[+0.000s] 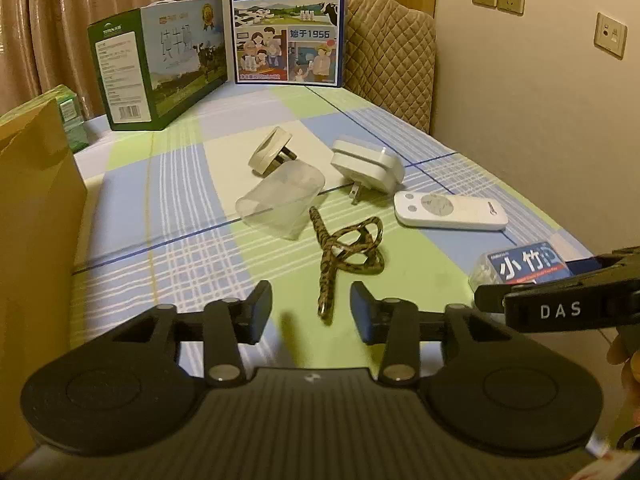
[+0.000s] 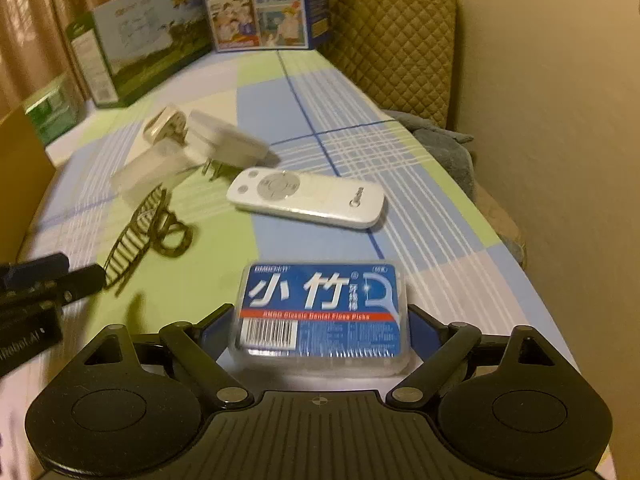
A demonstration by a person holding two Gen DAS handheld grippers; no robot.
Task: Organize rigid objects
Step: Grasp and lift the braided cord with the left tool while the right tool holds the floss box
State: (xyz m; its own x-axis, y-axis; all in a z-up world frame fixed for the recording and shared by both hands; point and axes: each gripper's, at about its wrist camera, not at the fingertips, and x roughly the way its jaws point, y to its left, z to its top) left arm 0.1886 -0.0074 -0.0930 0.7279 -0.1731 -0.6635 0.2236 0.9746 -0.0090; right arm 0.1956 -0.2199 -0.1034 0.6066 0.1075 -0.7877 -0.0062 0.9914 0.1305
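My right gripper (image 2: 320, 320) is shut on a blue dental floss pick box (image 2: 324, 312), its pads against the box's two short sides near the table's front right. In the left wrist view that box (image 1: 520, 266) shows partly under the right gripper's finger (image 1: 560, 300). My left gripper (image 1: 312, 308) is open above the tablecloth, and the end of a patterned cord (image 1: 348, 248) lies just ahead between its fingertips, untouched. Farther back lie a white remote (image 1: 450, 210), a white plug adapter (image 1: 368, 166), a round beige plug (image 1: 270, 150) and a clear plastic tub (image 1: 280, 200) on its side.
A brown cardboard box (image 1: 36, 240) rises at the left edge. A green milk carton (image 1: 160, 64) and a blue milk carton (image 1: 286, 20) stand at the back. A quilted cushion (image 1: 388, 52) and the wall close the right side.
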